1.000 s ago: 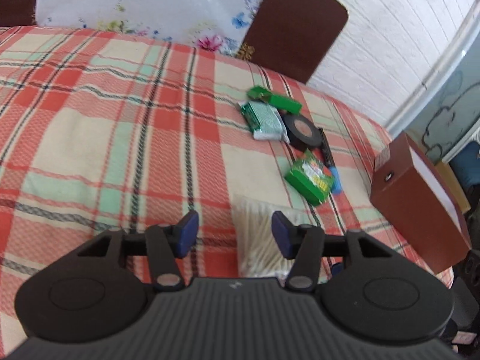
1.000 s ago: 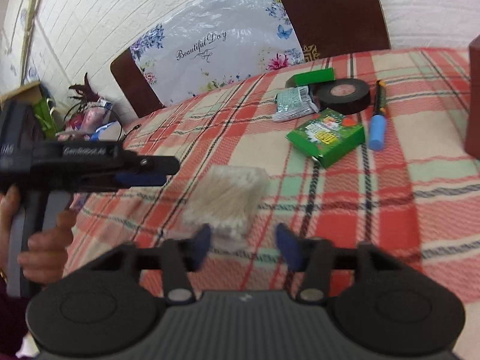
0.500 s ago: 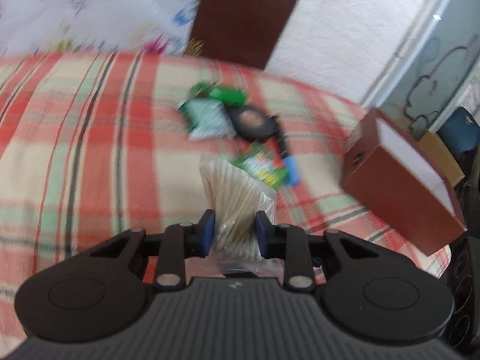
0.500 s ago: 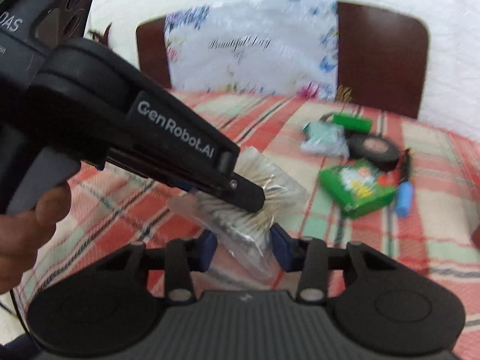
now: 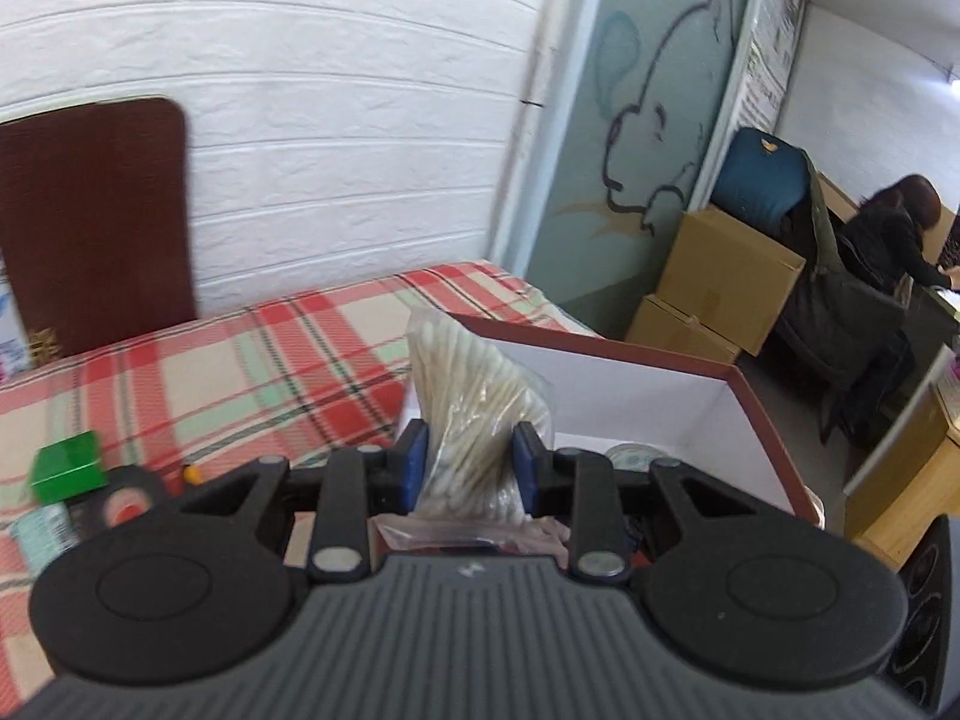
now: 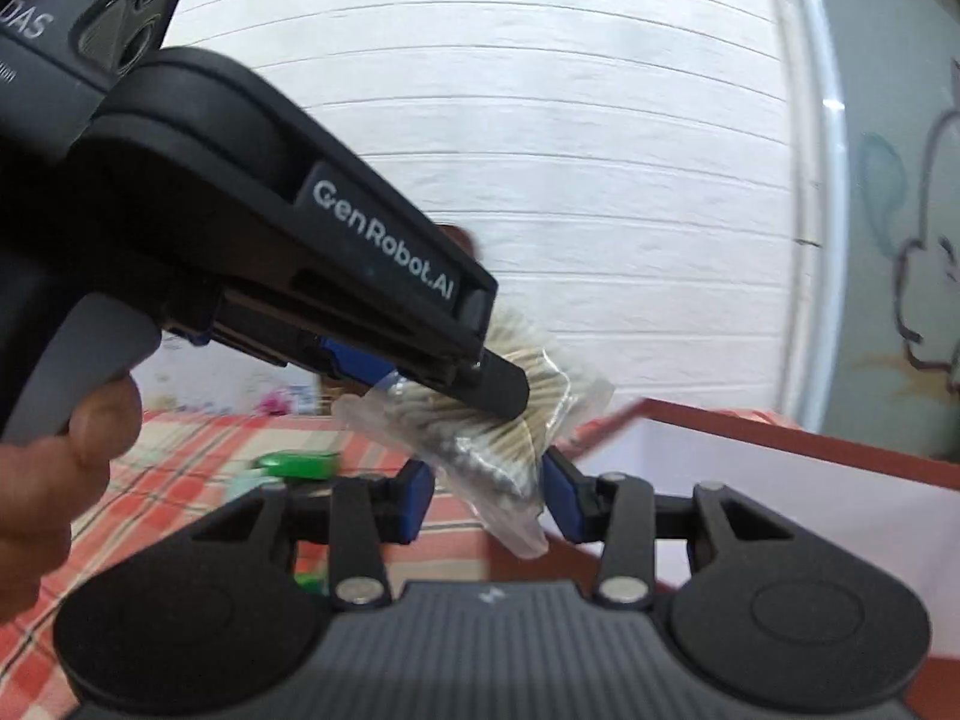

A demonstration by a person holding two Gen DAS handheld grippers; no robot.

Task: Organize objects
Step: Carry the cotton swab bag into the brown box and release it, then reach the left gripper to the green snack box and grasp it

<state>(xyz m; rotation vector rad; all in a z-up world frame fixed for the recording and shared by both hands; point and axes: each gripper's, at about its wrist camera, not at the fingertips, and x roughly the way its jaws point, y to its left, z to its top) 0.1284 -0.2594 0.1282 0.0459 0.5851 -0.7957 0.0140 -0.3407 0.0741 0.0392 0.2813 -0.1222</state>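
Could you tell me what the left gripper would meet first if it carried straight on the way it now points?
Most likely the white inner wall of the red-brown box: the left gripper, shut on the bag of cotton swabs, points over the box's opening. Depth is unclear.

A table under a red, cream and green plaid cloth [image 5: 252, 372] carries everything. At its right end sits an open brown box [image 5: 762, 420] with white inner walls. Towards the left lie a green box [image 5: 66, 467], a black tape roll [image 5: 123, 501] and a pale packet [image 5: 45, 531].
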